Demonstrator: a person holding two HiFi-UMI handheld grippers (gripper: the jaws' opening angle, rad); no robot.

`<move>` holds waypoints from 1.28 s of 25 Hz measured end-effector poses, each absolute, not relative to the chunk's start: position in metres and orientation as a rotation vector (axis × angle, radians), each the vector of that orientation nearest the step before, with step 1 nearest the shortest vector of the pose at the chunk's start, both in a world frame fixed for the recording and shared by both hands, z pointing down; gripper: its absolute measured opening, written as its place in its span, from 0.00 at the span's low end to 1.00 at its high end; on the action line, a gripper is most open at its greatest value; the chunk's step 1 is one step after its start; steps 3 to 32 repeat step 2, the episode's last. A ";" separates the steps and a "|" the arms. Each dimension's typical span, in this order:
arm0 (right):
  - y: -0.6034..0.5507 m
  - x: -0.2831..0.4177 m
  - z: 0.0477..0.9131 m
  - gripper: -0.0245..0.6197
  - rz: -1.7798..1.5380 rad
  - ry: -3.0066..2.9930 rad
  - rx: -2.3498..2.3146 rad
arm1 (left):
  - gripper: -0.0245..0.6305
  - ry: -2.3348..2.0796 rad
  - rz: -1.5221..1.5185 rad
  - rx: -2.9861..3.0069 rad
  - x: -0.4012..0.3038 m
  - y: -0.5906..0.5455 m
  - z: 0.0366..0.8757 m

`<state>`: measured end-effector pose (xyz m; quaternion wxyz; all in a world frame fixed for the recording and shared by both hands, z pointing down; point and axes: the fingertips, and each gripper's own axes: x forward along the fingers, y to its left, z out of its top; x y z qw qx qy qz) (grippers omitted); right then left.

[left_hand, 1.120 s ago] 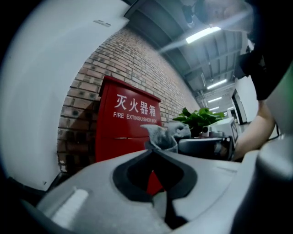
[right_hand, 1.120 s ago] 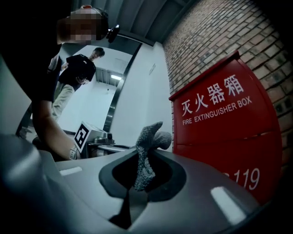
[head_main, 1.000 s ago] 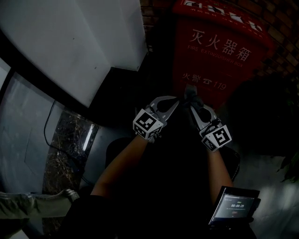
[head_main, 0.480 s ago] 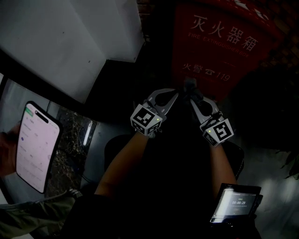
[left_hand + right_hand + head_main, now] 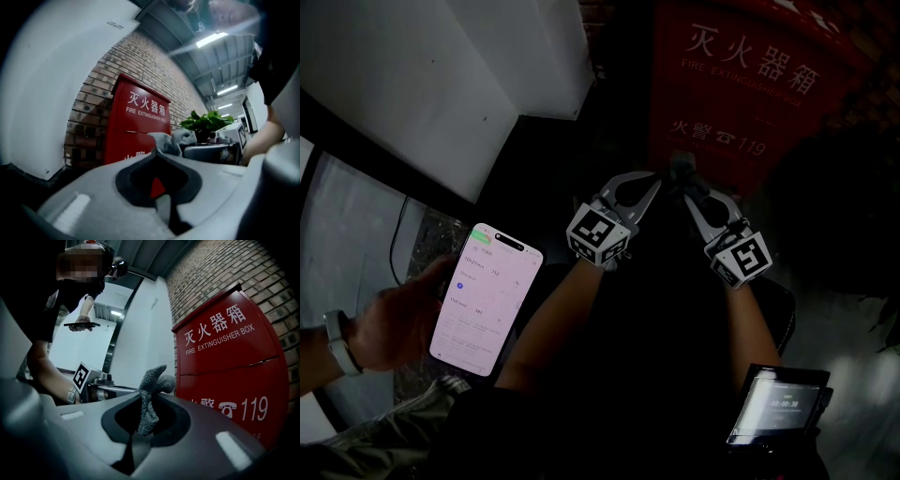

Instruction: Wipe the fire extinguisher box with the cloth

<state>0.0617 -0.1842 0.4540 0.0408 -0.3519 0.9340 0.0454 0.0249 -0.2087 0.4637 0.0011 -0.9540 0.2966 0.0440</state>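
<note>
- Fire extinguisher box [image 5: 722, 103]: a red cabinet standing against a brick wall [image 5: 140, 61]. Its front carries white Chinese characters, the words "FIRE EXTINGUISHER BOX", a telephone sign and 119, with a seam running across the front below the lettering.
- The grey cloth [image 5: 681, 170] is bunched in front of the box's lower front, near the 119 line. From the right gripper view it looks just short of the red face, not pressed to it.
- The right gripper [image 5: 687, 190] is clamped on the cloth, with a tuft sticking up past its tips.
- The left gripper [image 5: 656, 184] has its jaws drawn together, tips beside the cloth. Whether they nip a corner of it is unclear.
- Progress, as a judgement: the wipe looks barely begun or not begun. The light is dim and the red face shows no streak or cleaned patch, so the whole front seems left to do.
- Well off the box's left side, a bystander's hand [image 5: 394, 323] holds up a lit phone [image 5: 487, 298].
</note>
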 end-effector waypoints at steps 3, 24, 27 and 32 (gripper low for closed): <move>-0.184 0.062 0.454 0.08 0.145 2.863 -1.075 | 0.04 0.929 0.136 -2.992 0.026 -0.208 0.464; -0.184 0.062 0.454 0.08 0.145 2.863 -1.075 | 0.04 0.929 0.136 -2.992 0.026 -0.208 0.464; -0.184 0.062 0.454 0.08 0.145 2.863 -1.075 | 0.04 0.929 0.136 -2.992 0.026 -0.208 0.464; -0.184 0.062 0.454 0.08 0.145 2.863 -1.075 | 0.04 0.929 0.136 -2.992 0.026 -0.208 0.464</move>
